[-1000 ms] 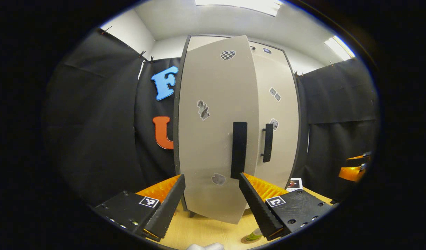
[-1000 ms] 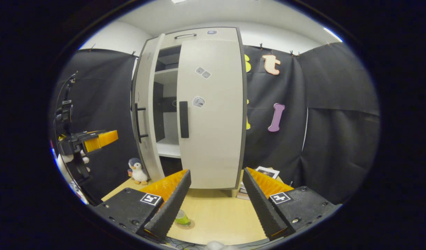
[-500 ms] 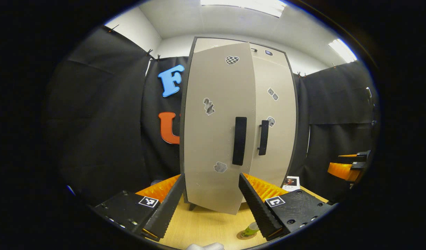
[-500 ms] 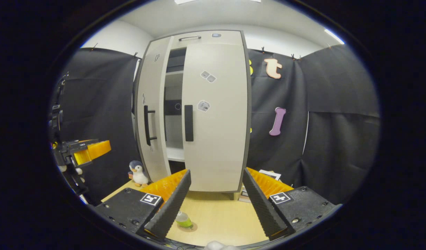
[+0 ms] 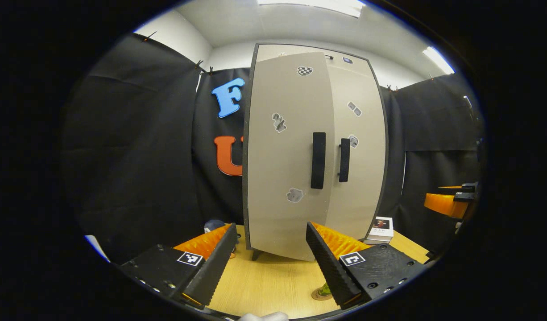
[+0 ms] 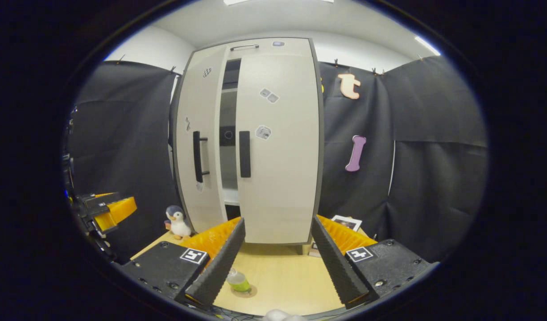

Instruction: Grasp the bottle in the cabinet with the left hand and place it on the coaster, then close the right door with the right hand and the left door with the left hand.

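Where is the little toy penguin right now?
In the right gripper view, the small plush penguin stands on the light wooden table, low on the left side, just beside the bottom corner of the tall beige cabinet's left door.

Right gripper view: open tabletop point(image 6: 282, 276) straight ahead at 12 o'clock, wide enough between cabinet point(image 6: 251, 138) and near edge for a gripper to pass. Blocked at 12 by the shut right door point(image 6: 278, 147); a narrow dark gap just left of it, beside the left door point(image 6: 202, 142) standing slightly ajar, too slim for a gripper. At 7 o'clock, bottle point(image 6: 238, 281) on its coaster point(image 6: 246, 292), low in the path. At 10 o'clock, penguin toy point(image 6: 179, 221) near the cabinet's foot. At 2 o'clock, booklets point(image 6: 345, 221) on the table corner.

Left gripper view: left door face point(image 5: 287, 151) at 12, close ahead; bare tabletop point(image 5: 273, 285) beneath.
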Tool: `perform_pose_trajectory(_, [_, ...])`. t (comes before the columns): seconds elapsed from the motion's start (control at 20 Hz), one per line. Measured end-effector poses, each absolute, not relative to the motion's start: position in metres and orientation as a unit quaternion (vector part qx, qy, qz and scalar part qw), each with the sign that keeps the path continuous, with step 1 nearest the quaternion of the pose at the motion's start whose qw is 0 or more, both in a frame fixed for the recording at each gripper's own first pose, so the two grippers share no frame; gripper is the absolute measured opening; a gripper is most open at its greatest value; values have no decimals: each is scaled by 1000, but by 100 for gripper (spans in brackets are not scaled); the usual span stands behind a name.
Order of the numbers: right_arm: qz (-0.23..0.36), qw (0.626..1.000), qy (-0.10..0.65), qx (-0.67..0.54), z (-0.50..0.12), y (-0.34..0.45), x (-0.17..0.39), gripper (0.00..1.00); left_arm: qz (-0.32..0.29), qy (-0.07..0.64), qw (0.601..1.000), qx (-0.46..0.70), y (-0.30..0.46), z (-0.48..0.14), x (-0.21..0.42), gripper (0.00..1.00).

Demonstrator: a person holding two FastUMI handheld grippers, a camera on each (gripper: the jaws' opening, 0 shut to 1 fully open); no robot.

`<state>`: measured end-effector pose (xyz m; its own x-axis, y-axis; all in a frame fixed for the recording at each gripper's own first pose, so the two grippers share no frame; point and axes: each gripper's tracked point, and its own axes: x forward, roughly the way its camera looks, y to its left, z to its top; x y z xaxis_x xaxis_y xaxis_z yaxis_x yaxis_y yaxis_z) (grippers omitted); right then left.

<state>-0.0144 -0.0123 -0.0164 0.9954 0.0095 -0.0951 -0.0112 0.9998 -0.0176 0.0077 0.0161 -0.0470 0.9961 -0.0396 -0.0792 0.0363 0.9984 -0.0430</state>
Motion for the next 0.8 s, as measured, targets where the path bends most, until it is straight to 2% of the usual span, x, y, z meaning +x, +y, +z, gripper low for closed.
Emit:
perform_pose_trajectory(0.05, [7,999,47,-11,-15,-10,-15,94,-21,39,999,-21,16,-46,8,100])
perform_pose_trajectory(0.1, [8,999,45,-14,-14,-9,-16,94,-26,38,999,-25,14,-44,8,96])
perform_pose_trajectory(0.2, [7,999,43,-16,-13,-8,-16,98,-28,35,999,-28,13,-41,9,95])
perform_pose_trajectory(0.25, [7,999,42,-15,-12,-8,-16,94,-27,32,999,-27,14,-39,8,95])
perform_pose_trajectory(0.4, [4,999,39,-11,-11,-8,-17,94,-29,26,999,-21,12,-34,9,95])
perform_pose_trajectory(0.45, [3,999,39,-10,-12,-8,-17,98,-31,25,999,-19,11,-33,9,95])
perform_pose_trajectory(0.5, [2,999,39,-10,-12,-8,-17,94,-32,26,999,-19,10,-33,8,95])
perform_pose_trajectory(0.8, [0,999,40,-7,-14,-7,-18,94,-36,27,999,-16,10,-31,7,95])
